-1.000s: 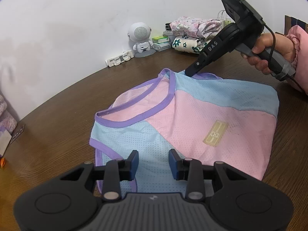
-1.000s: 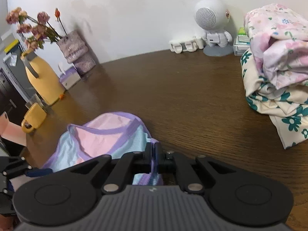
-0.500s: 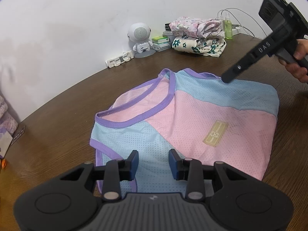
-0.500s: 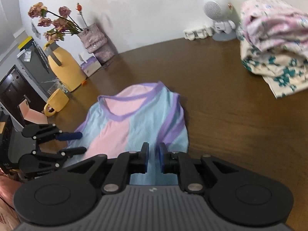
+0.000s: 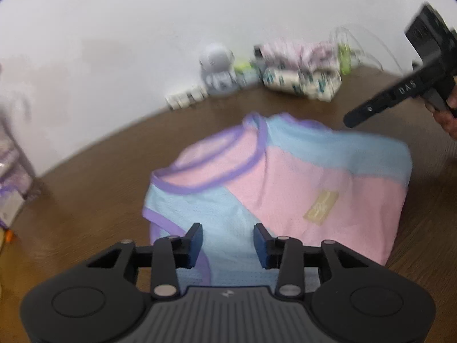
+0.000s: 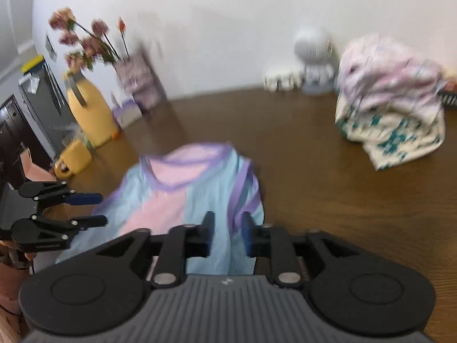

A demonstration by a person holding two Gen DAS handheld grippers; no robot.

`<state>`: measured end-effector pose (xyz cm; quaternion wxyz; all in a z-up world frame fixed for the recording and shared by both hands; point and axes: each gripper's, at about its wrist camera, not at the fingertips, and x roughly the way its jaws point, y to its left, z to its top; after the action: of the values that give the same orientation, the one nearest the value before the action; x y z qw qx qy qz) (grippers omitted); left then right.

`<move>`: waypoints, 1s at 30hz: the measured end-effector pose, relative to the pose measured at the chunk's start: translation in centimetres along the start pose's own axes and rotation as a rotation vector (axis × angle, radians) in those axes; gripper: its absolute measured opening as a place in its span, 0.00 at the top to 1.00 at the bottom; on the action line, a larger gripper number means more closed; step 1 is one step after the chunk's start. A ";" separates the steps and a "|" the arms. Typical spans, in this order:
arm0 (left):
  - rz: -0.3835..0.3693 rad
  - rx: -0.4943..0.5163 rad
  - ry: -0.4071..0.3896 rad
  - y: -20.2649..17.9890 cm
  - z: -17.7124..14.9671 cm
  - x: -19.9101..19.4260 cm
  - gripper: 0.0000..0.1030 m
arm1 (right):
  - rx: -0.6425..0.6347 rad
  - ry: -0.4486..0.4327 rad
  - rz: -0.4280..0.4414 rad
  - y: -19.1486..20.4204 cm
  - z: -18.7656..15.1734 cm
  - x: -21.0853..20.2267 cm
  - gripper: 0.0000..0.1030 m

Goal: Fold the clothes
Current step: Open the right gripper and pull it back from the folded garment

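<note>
One pink-and-blue top (image 5: pixel 300 177) is seen spread on the counter (image 6: pixel 328 177) between two hand-held grippers, left (image 5: pixel 228 241) and right (image 6: pixel 227 234), both opening and empty; one folded pile (image 6: pixel 391 100) is stacked beyond.

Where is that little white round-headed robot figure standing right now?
The white round-headed robot figure stands at the back of the brown wooden table against the wall, just left of the pile of floral clothes in the right wrist view.

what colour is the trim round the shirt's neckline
Purple trim on the pink-and-blue shirt; clearest in the left wrist view.
</note>
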<state>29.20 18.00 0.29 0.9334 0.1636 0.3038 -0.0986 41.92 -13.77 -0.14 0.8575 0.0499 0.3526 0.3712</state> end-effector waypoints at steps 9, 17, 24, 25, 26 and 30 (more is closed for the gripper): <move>-0.050 0.006 -0.035 -2.0 -1.6 -3.3 0.81 | -0.089 0.058 -0.055 2.7 -2.7 -0.6 0.63; -0.077 -0.015 0.081 -2.7 -3.5 -2.4 0.83 | -0.057 0.097 -0.062 2.7 -4.4 -0.1 0.61; -0.073 -0.021 0.120 -2.2 -4.4 -3.5 0.84 | -0.049 0.123 -0.025 4.6 -5.9 -1.2 0.71; -0.070 -0.018 0.127 -2.1 -4.5 -3.7 0.84 | -0.040 0.128 -0.014 4.8 -6.1 -1.5 0.71; -0.063 -0.022 0.137 -2.0 -4.5 -3.8 0.84 | -0.028 0.123 -0.001 4.8 -6.2 -1.9 0.70; 0.005 -0.040 0.162 -1.9 -3.9 -4.2 0.80 | 0.069 0.071 0.078 3.4 -5.8 -3.7 0.66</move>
<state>23.22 18.04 -0.66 0.9091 0.1533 0.3797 -0.0767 34.42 -14.80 -1.17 0.8271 0.0798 0.3934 0.3935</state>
